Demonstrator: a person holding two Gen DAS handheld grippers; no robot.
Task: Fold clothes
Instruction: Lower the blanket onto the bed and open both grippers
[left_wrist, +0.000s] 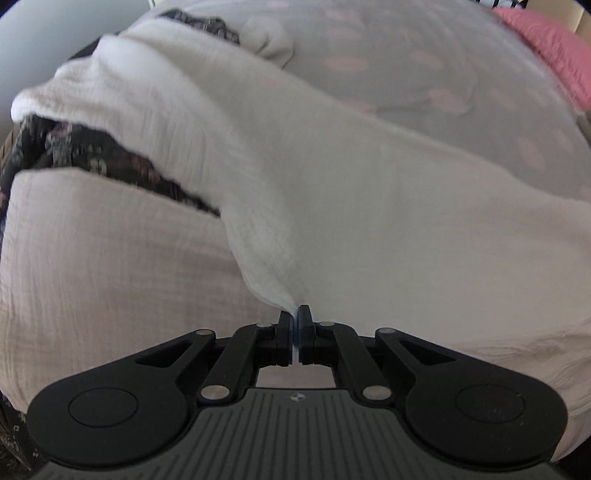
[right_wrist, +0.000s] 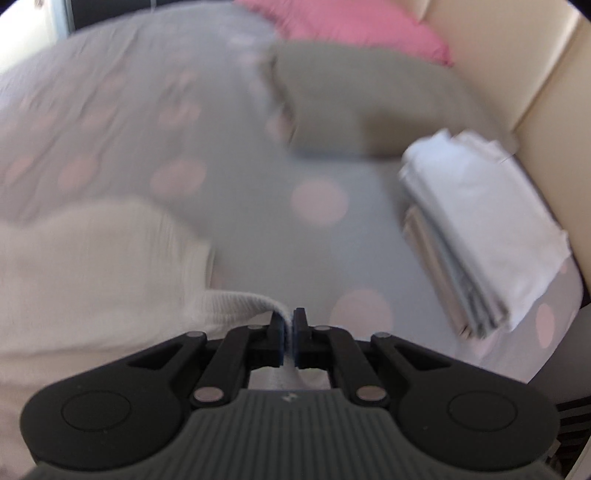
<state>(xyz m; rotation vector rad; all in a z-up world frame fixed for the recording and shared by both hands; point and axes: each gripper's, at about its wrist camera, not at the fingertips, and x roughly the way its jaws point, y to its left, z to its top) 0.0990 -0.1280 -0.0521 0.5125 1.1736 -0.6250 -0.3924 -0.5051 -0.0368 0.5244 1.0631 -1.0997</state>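
Left tool (left_wrist: 295, 317) pressed together on a bunched edge of the white top (left_wrist: 314, 206); the cloth rises from the pinch and runs far-left over a dark floral garment (left_wrist: 85, 155). Right tool (right_wrist: 289, 320) likewise pinching a ribbed hem of the same white top (right_wrist: 92, 251), most of it lying left of the tool. Both views blurred, so the cloth looks to be in motion.

Judgement: the top is held at two edge points, mid-handling, either being spread flat or carried over into a fold; the pictures do not settle which. To do it well: keep both pinches level and the span between them taut, so the cloth lands without wrinkles, and clear of the floral garment beneath.

Surface: a bed, grey sheet with pale pink dots (right_wrist: 317, 201), soft, so creases will not press sharp. A folded pile (right_wrist: 476, 229) lies at the right edge, by a cream wall. Pink pillow (right_wrist: 354, 26) far; grey pillow (right_wrist: 369, 99) before it.
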